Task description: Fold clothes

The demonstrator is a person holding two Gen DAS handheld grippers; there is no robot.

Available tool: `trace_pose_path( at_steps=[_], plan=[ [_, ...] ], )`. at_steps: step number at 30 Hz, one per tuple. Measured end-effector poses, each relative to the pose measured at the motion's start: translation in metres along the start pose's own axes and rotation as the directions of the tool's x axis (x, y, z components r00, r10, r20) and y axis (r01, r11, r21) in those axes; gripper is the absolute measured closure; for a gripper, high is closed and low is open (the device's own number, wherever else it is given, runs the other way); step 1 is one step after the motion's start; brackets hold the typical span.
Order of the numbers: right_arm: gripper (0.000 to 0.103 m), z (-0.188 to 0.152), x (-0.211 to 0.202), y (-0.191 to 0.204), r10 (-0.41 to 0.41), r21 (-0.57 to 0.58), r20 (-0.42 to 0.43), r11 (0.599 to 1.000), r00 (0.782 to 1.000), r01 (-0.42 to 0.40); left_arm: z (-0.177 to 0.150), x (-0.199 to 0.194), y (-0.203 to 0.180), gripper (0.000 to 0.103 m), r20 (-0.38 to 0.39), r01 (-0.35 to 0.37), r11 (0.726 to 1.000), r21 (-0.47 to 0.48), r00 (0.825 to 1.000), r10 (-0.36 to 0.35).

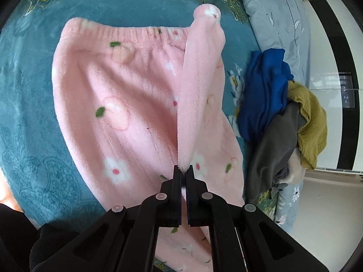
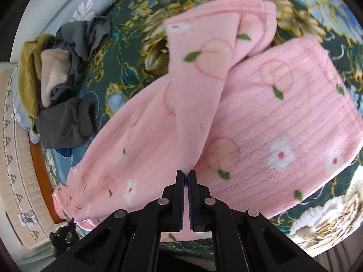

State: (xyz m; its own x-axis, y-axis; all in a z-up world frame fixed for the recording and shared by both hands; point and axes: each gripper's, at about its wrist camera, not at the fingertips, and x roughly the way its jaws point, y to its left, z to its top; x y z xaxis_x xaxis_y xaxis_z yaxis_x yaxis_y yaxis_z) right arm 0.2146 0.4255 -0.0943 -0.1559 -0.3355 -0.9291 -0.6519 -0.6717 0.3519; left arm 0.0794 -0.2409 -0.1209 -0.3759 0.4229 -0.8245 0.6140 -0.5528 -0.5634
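Note:
Pink fleece pyjama trousers point(image 1: 118, 95) with peach and flower prints lie spread on a teal floral bedspread point(image 1: 27, 104), elastic waistband at the far side. My left gripper point(image 1: 183, 172) is shut on a raised fold of this pink fleece, which stretches up and away from the fingertips. In the right wrist view the same pink trousers point(image 2: 272, 117) cover the middle and right of the bed, and my right gripper point(image 2: 186, 172) is shut on another lifted ridge of the fabric. Part of the cloth is doubled over near the top.
A pile of other clothes lies beside the trousers: a blue garment point(image 1: 265, 90), a grey one point(image 1: 274, 149) and a mustard knit point(image 1: 310, 127). The same pile point(image 2: 56, 74) shows at the left in the right wrist view. A light blue quilt point(image 1: 279, 22) and the bed's wooden edge point(image 2: 43, 181) border the area.

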Motion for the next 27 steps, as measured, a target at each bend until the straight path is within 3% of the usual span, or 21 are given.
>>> trace_pose_path(
  at_steps=[4, 9, 14, 19, 21, 23, 27],
  plan=[
    [0.1, -0.005, -0.003, 0.013, -0.082, -0.046, 0.016, 0.996, 0.996, 0.083, -0.001, -0.004, 0.0, 0.101, 0.002, 0.02, 1.0, 0.017, 1.0, -0.02],
    [0.1, -0.014, -0.005, 0.022, -0.13, -0.09, 0.007, 0.987, 0.992, 0.13, -0.003, -0.018, 0.01, 0.101, 0.002, -0.021, 0.999, 0.046, 1.0, 0.021],
    [0.1, -0.019, -0.009, 0.02, -0.066, -0.096, 0.012, 0.993, 0.998, 0.067, 0.003, -0.02, 0.036, 0.101, -0.018, 0.029, 0.998, -0.061, 0.999, -0.03],
    [0.1, -0.015, -0.021, 0.016, 0.013, -0.081, 0.03, 0.997, 0.999, -0.011, 0.004, -0.009, 0.023, 0.101, 0.024, 0.038, 0.996, -0.085, 0.999, -0.036],
    [0.1, -0.019, -0.028, 0.013, 0.034, -0.089, 0.032, 0.996, 0.999, -0.031, 0.0, -0.012, 0.019, 0.101, 0.052, 0.004, 0.997, -0.08, 0.999, 0.0],
    [0.1, -0.026, -0.028, 0.01, 0.048, -0.085, 0.016, 0.995, 0.999, -0.046, -0.007, -0.017, 0.009, 0.101, 0.085, -0.077, 0.996, -0.043, 0.993, 0.08],
    [0.1, -0.041, -0.008, -0.006, 0.009, -0.079, -0.037, 0.997, 0.999, -0.012, -0.015, -0.016, -0.01, 0.101, 0.106, -0.254, 0.965, 0.058, 0.963, 0.247]
  ],
)
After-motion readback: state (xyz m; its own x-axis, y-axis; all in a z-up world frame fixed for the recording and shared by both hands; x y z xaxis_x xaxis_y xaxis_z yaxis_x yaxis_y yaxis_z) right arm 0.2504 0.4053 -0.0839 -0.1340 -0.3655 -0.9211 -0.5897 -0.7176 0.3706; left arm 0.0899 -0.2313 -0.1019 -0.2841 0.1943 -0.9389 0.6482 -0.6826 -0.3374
